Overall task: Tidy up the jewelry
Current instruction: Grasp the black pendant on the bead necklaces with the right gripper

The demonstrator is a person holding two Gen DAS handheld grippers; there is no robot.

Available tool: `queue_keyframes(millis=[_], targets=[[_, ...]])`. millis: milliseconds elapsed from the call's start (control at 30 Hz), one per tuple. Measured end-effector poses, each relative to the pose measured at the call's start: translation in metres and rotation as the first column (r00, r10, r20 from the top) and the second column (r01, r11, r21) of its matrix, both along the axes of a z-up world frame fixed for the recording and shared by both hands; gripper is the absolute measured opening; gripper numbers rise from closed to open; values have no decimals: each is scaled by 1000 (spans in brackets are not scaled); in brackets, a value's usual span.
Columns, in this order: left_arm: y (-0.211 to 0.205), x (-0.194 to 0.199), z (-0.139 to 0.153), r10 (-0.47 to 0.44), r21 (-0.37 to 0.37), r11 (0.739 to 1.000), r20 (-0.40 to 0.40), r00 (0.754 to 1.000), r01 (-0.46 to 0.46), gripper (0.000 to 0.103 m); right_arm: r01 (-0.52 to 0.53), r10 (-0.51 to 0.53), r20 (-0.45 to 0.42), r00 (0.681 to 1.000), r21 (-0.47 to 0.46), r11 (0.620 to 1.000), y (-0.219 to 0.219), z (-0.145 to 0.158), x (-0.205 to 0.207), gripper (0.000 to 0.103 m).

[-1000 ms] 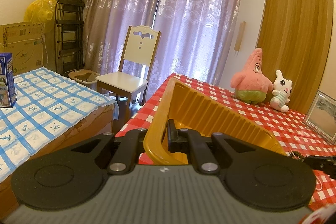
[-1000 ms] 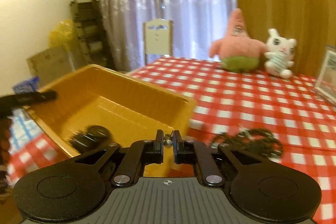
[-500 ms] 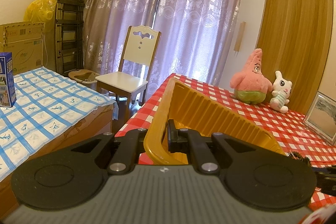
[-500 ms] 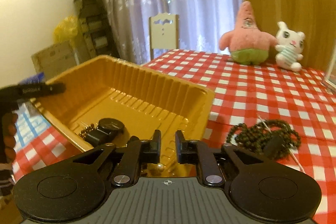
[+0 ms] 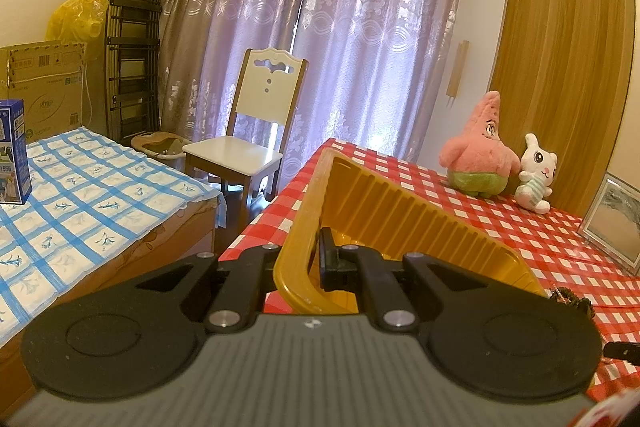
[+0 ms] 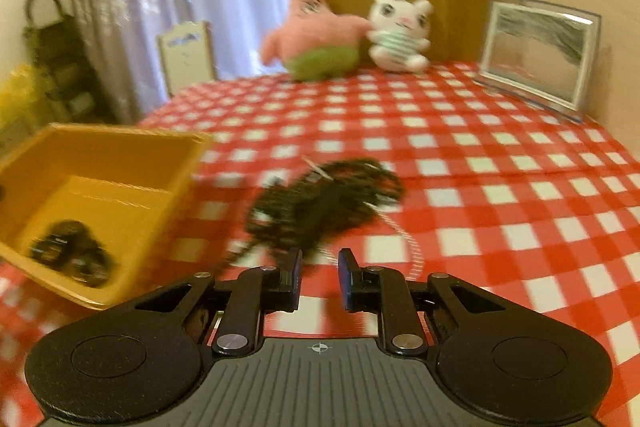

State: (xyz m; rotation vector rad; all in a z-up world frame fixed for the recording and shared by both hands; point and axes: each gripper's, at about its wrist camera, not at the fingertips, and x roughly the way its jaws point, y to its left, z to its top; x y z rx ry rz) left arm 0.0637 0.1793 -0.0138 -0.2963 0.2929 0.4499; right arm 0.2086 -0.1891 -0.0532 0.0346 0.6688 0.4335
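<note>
My left gripper (image 5: 308, 259) is shut on the near rim of the yellow ribbed tray (image 5: 400, 211) and holds it tilted on the red checked table. In the right wrist view the tray (image 6: 120, 147) lies at the left with dark jewelry pieces (image 6: 68, 255) in its bottom. My right gripper (image 6: 319, 277) is open and empty, just short of a dark bead necklace (image 6: 328, 195) heaped on the tablecloth. The necklace's edge also shows in the left wrist view (image 5: 572, 299).
A pink star plush (image 6: 316, 31) and a white bunny plush (image 6: 400, 27) sit at the table's far edge. A picture frame (image 6: 536, 51) stands at the far right. A white chair (image 5: 248, 131) and a bed with a blue checked cover (image 5: 80, 195) stand left of the table.
My right gripper opened and let a small pearl piece drop into the tray, then swung right from over the tray to the bead necklace. The left gripper has kept still on the rim.
</note>
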Motion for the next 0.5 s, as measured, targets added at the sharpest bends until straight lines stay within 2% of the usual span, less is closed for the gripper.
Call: queue_keyframes(millis=[100,300,367,433,500], targets=[[0,0,0,0,1,1000,0,1000,0,7,-5,5,3,1000,-38,999,8,-5,4,20],[-1,0,1,1,-1,1000,-3,1000,-1,7,-85,88,38,995,-82,993,40,-9,5,20],[-1,1,1,1,-1,1000,-2,1000,-1,7,-69,76,50,996,-121,990,49,-9,6,24],[-1,1,1,1,-2,1000,-2,1000,-1,7,-44,52,61,997,-133,990,53,-10,9,38],[-1,0,1,0,-1,1000,-2,1000,0,7,-24,31,59,998,-111,994,54,-9,12,46]])
